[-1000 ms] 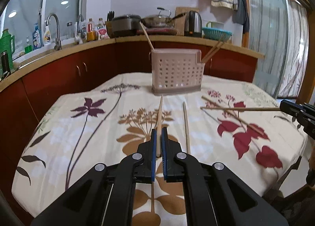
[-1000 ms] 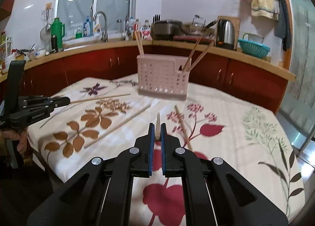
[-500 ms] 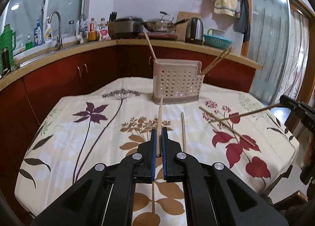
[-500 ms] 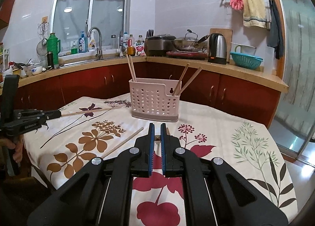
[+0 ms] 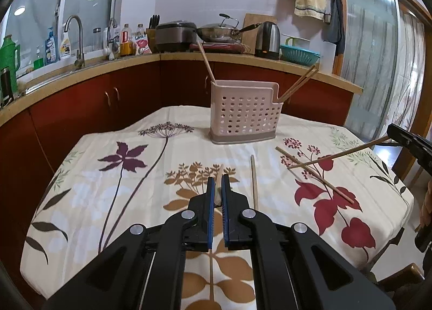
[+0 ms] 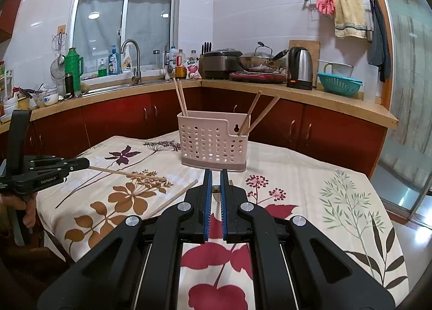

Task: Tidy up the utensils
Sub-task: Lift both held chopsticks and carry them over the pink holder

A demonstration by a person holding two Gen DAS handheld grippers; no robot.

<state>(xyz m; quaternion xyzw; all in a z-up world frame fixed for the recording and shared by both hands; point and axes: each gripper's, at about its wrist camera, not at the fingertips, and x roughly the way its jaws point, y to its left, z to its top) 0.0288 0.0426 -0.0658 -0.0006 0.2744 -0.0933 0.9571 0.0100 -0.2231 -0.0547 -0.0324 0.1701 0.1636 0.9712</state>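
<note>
A pink perforated holder [image 5: 244, 113] [image 6: 213, 142] stands at the table's far side, with chopsticks leaning out of both ends. My left gripper [image 5: 218, 179] is shut on a pale chopstick [image 5: 219, 175] that points toward the holder. From the right wrist view, that left gripper [image 6: 54, 167] holds its chopstick [image 6: 127, 173] level above the cloth. My right gripper [image 6: 215, 172] is shut on a chopstick whose end [image 6: 216, 189] shows between the pads. It appears at the right edge of the left wrist view as the right gripper [image 5: 405, 141], its chopstick [image 5: 337, 157] slanting down.
Two loose chopsticks [image 5: 253, 183] [image 5: 316, 177] lie on the flowered tablecloth [image 5: 121, 188] short of the holder. Another loose chopstick [image 6: 175, 198] shows left of my right gripper. Red cabinets and a counter with a sink, pots and a kettle [image 6: 299, 68] run behind the table.
My right gripper has risen with its chopstick, which now slants tip-down above the cloth. The chopstick in my left gripper looks shorter, pointing more along the fingers.
</note>
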